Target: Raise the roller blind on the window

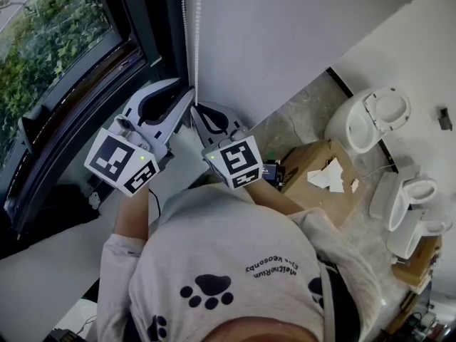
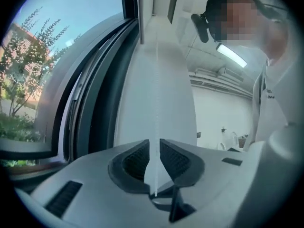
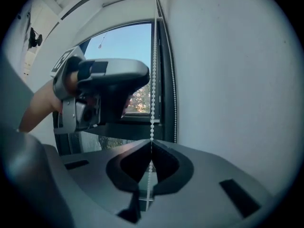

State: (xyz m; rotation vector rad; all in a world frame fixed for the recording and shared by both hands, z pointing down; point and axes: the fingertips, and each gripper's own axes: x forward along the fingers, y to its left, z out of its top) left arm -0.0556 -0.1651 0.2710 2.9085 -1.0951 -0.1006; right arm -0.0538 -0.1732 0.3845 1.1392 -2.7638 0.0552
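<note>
Bead chain (image 1: 196,41): two pale strands hang side by side, long axis straight up and down. They lie just right of the dark window (image 1: 64,55) frame, at the left edge of the white wall (image 1: 285,41).
Right gripper (image 3: 151,145): jaws pressed together, with the tips pinching one strand. The beads run up from the pinch and on down behind the pads.
Left gripper (image 2: 154,145): jaws a small way apart. The chain passes down through the gap, and neither pad presses on it.
Gripper places: both reach level toward the chain at nearly one spot, the left gripper on the window side and above the right.
Right gripper view alone: the second strand runs close along the frame, right of the pinched one. The left gripper shows side-on with the hand behind it.
Left gripper view alone: a ceiling light strip (image 2: 232,55), the person's upper body at right, and trees outside at left.
Head view alone: a cardboard box (image 1: 317,191) and white toilets (image 1: 374,120) on the floor at right.
</note>
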